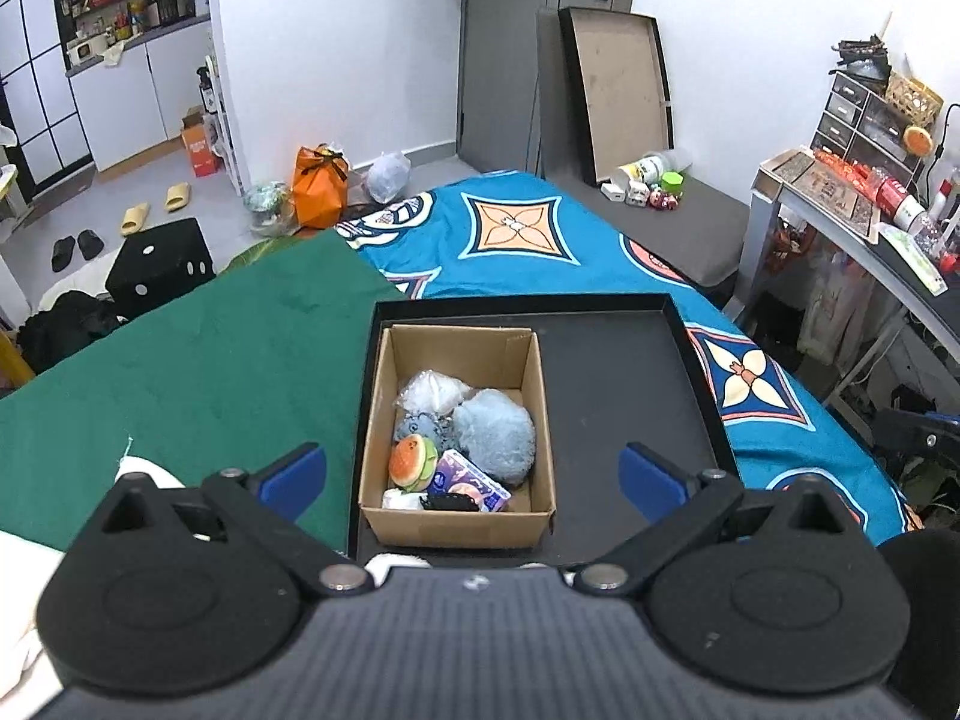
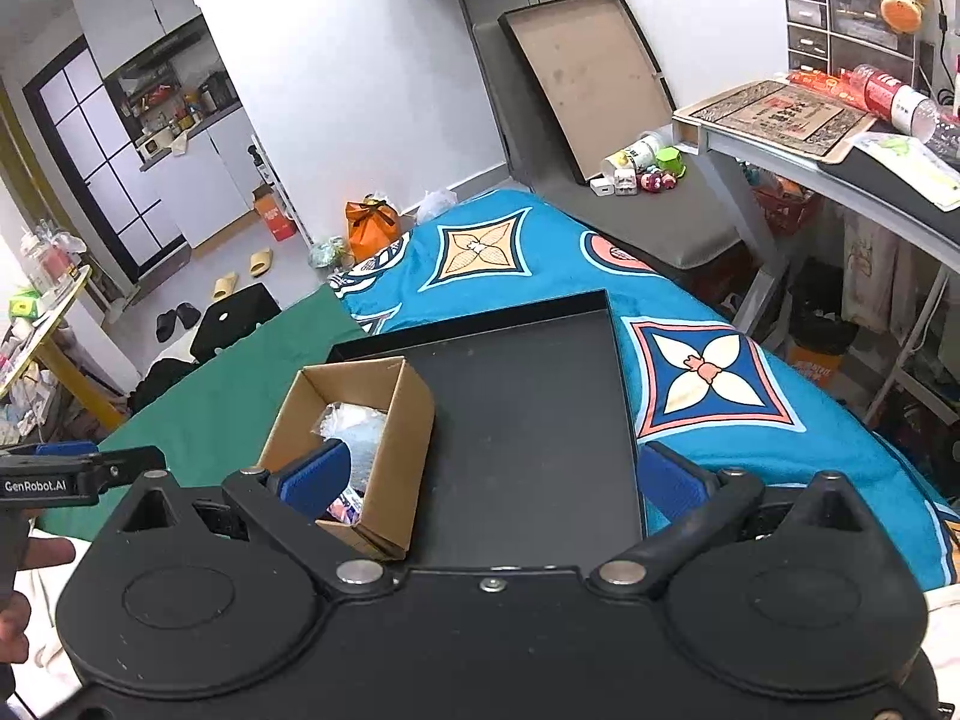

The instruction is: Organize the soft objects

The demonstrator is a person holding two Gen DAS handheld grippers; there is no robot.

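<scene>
A cardboard box (image 1: 534, 414) stands in the left part of a black tray (image 1: 630, 384) on the bed. Inside lie a fluffy blue plush (image 1: 495, 435), a burger plush (image 1: 413, 463), a small grey-blue plush (image 1: 418, 426), a clear bag of white stuff (image 1: 433, 391), a purple tissue pack (image 1: 471, 483) and a small black item (image 1: 447, 502). My left gripper (image 1: 473, 480) is open and empty above the box's near side. My right gripper (image 2: 495, 474) is open and empty over the tray (image 2: 528, 420), beside the box (image 2: 408, 420).
The bed carries a green cloth (image 1: 198, 360) on the left and a blue patterned blanket (image 1: 528, 228) behind and right. A grey desk (image 2: 840, 162) with clutter stands at the right. The left gripper's body (image 2: 66, 477) shows at the right wrist view's left edge.
</scene>
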